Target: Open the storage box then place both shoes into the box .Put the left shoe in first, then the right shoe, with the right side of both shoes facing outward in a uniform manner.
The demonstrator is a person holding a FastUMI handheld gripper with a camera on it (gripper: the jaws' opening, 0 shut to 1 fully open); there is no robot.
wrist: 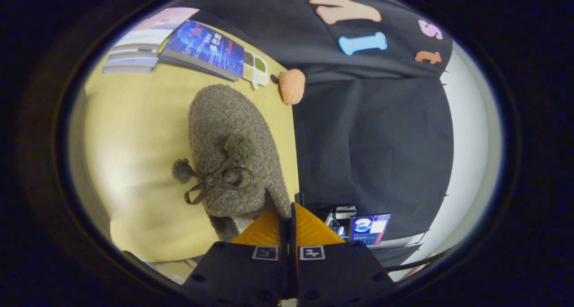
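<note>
A grey fuzzy shoe (233, 145) with a brown bow and two pom-poms reaches forward from my fingers, over the yellow table (134, 163). My gripper (288, 213) is shut, and its fingers pinch the rim of the shoe's opening at the heel end. The toe points away from me toward the books. The pinched rim itself is hidden between the fingers.
A blue-covered book (204, 49) and a stack of other books (134, 51) lie at the far end of the table. Beside them are a small white tray with coloured compartments (254, 67) and an orange fuzzy object (291, 86) at the table's edge. Black cloth hangs past that edge, with a lit screen (370, 228) below.
</note>
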